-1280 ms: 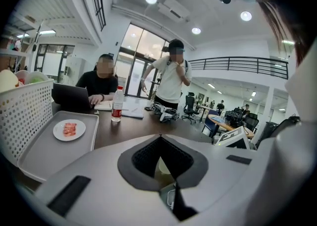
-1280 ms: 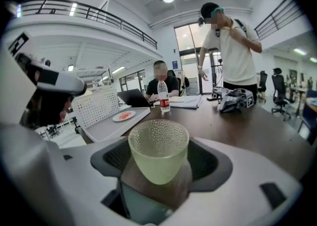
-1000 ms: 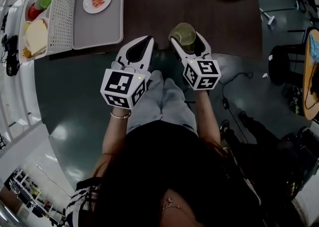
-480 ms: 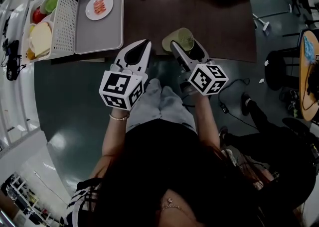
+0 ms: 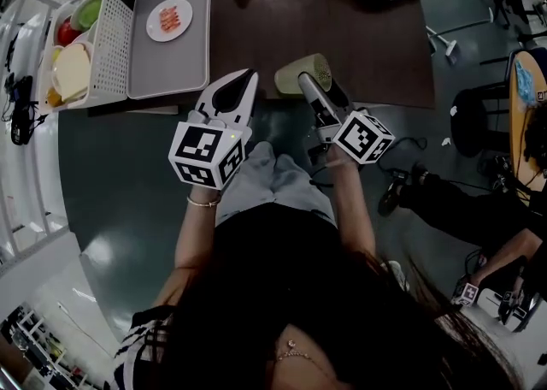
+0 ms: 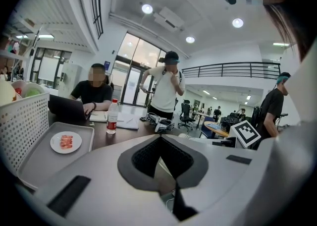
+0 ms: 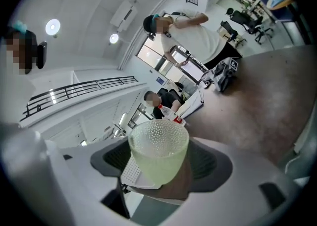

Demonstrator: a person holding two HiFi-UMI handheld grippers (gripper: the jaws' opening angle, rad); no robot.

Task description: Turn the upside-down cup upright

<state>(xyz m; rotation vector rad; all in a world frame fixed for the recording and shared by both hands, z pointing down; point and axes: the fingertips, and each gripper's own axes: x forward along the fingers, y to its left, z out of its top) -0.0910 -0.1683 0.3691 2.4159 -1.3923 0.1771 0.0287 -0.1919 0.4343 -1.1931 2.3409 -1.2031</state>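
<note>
Your right gripper [image 5: 312,85] is clamped on the translucent green cup [image 5: 299,72], one pad on each side of its wall. It holds the cup in the air just over the near edge of the dark table [image 5: 359,38]. In the right gripper view the cup [image 7: 158,145] sits squarely between the jaws of the right gripper [image 7: 161,163]. Its wide dotted rim is toward the top of that picture and its narrower base toward the bottom.

The tabletop [image 7: 257,106] slants steeply down the right side of that same view. Your wrist is therefore rolled, and the cup's long axis looks closer to level than to vertical. I judge the cup to be partway between inverted and upright.

That axis is what the next move depends on. The base must end up facing the table and the rim facing away from it before you lower the cup, so the roll does not look complete.

Your left gripper [image 5: 242,82] is pinched fully closed with nothing in it; the left gripper view shows its jaws [image 6: 161,141] meeting. It hangs just beside the cup on its left, at the table edge. The right hand already has the cup, so the left is not needed.
</note>
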